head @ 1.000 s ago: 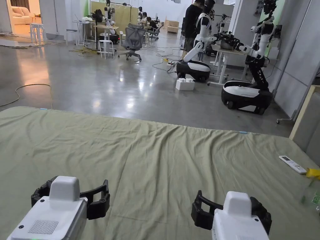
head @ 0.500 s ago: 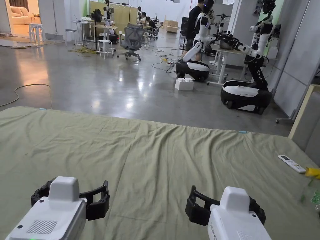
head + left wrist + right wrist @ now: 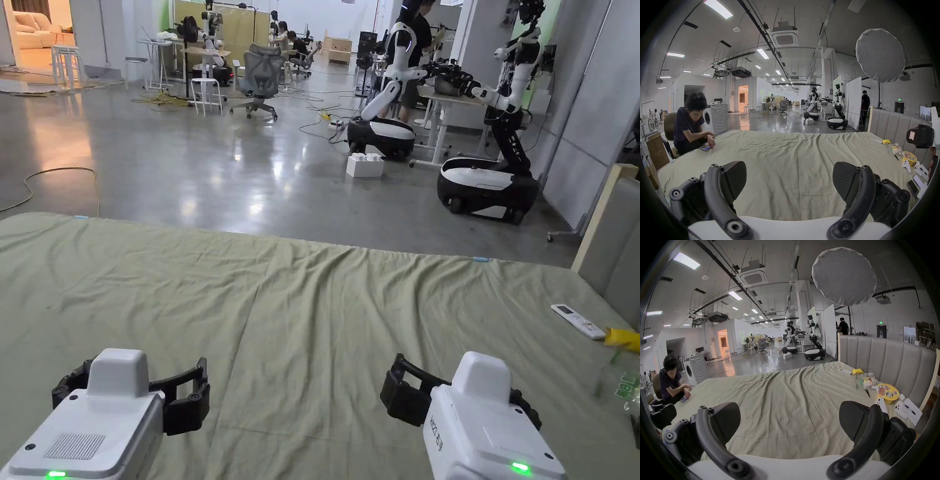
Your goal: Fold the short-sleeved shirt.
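Both my grippers hover low over the near edge of a wide, wrinkled olive-green bed sheet.

Its far edge meets a glossy grey concrete floor, its right edge a padded grey headboard. I see no short-sleeved shirt on the sheet. A seated person in a dark shirt leans on the left edge. Small clutter lines the right edge: a yellow bowl, a white remote control. My left gripper and right gripper each have jaws spread wide, holding nothing.

Two tools, two wheeled robots
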Available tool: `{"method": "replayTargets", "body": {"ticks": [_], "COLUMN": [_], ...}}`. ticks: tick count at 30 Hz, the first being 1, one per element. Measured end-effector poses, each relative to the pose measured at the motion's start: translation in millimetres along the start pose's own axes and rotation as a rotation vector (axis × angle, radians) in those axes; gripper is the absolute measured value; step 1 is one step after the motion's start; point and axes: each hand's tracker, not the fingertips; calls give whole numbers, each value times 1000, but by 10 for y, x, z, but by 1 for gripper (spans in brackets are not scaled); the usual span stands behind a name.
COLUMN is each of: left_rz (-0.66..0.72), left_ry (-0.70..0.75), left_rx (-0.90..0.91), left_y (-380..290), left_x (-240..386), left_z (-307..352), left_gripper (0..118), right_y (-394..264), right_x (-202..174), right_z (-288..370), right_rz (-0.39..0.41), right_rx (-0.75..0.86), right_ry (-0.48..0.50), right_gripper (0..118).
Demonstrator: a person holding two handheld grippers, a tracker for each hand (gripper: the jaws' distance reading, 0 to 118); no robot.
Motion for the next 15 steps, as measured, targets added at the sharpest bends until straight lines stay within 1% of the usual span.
{"method": "replayTargets", "body": {"ticks": [2,8,11,15], "left_rz": [6,0,-6,-3], "left_ry": [-4,-10,-12,-11], "left_rx": [-1,-1,-3,-5], "left_y": [12,14,6,10], "left_x": [-7,-5,-4,-7], "left_z": [0,6,3,-1], "left_gripper": [107,107,107,107], "right_y": [8,-10,-17,-17], "right_x": [10,44,47,53], "right_z": [-15,-51,-80,-140], "right_rz": [-22,-37,-33,-42], "right_rx": [-24,-54,-70,-97], "right_ry": [-3,8,8,-7], "right_gripper": [118,118,118,118]}}
